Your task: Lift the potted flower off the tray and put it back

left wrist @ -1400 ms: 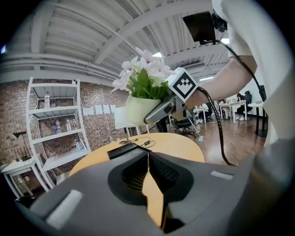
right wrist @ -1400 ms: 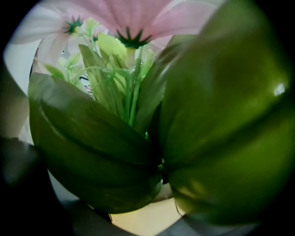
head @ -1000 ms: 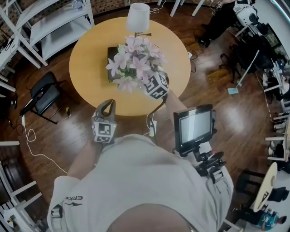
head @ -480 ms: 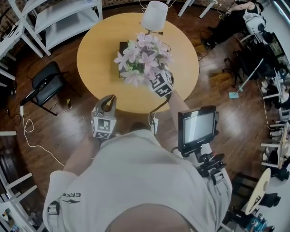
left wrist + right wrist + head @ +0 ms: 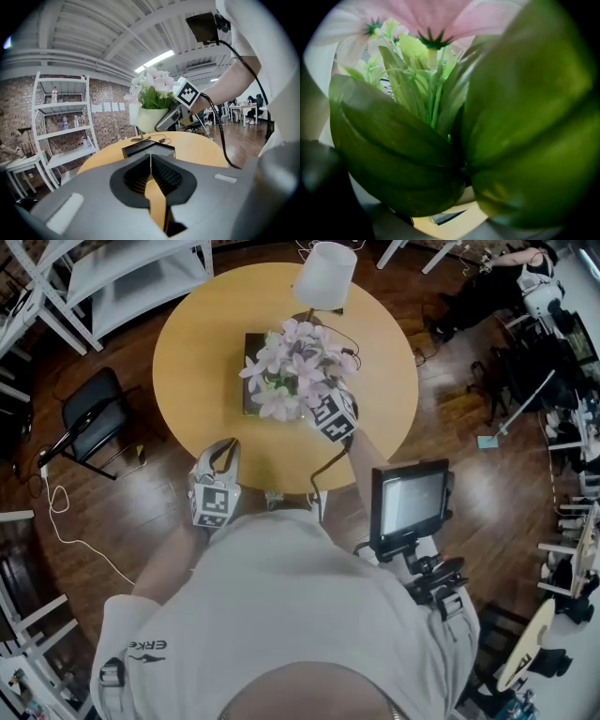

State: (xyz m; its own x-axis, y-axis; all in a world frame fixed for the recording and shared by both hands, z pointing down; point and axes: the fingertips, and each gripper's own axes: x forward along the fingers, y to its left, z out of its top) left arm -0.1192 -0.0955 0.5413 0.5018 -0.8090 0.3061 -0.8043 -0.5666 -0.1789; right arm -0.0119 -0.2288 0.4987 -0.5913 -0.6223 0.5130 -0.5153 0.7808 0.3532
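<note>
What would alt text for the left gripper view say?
A potted flower with pink blooms, held by the right gripper, hangs above a black tray on a round wooden table. The left gripper fills the foreground, shut.

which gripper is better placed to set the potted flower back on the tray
Right. The right gripper holds the potted flower in the air above the tray, as the left gripper view shows. The left gripper hangs by the table's near edge, jaws together and empty.
</note>
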